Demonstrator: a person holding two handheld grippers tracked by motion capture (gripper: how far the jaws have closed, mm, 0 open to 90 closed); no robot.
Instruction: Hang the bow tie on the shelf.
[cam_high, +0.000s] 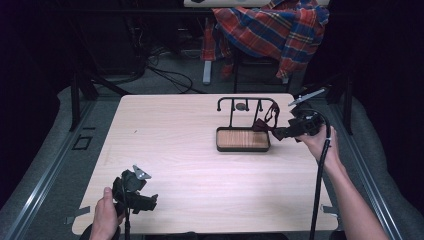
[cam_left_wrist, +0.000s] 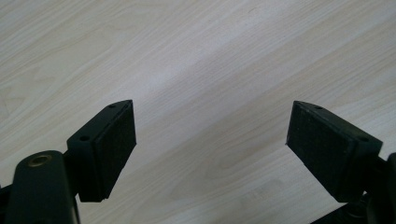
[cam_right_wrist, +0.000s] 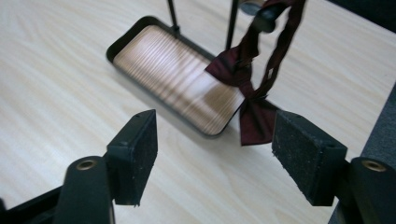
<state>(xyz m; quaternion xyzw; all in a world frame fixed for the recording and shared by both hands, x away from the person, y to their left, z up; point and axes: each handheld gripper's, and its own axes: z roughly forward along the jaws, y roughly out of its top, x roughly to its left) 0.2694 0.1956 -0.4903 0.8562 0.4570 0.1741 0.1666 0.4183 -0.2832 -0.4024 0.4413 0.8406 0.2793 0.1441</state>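
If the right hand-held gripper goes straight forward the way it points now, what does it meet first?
Most likely the dark red bow tie hanging from the black stand. The right hand-held gripper has open jaws with nothing between them, and the tie hangs just ahead, slightly toward one jaw. Beyond it lies the wooden tray. Depth is uncertain.

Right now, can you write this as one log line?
bow tie: hanging on rack | right gripper: open, beside it | left gripper: open over table

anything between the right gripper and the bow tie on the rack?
Nothing visible. The bow tie hangs by its strap from the end of the rack, over the tray's near corner. The right gripper is open just short of it, with bare table showing between the jaws.
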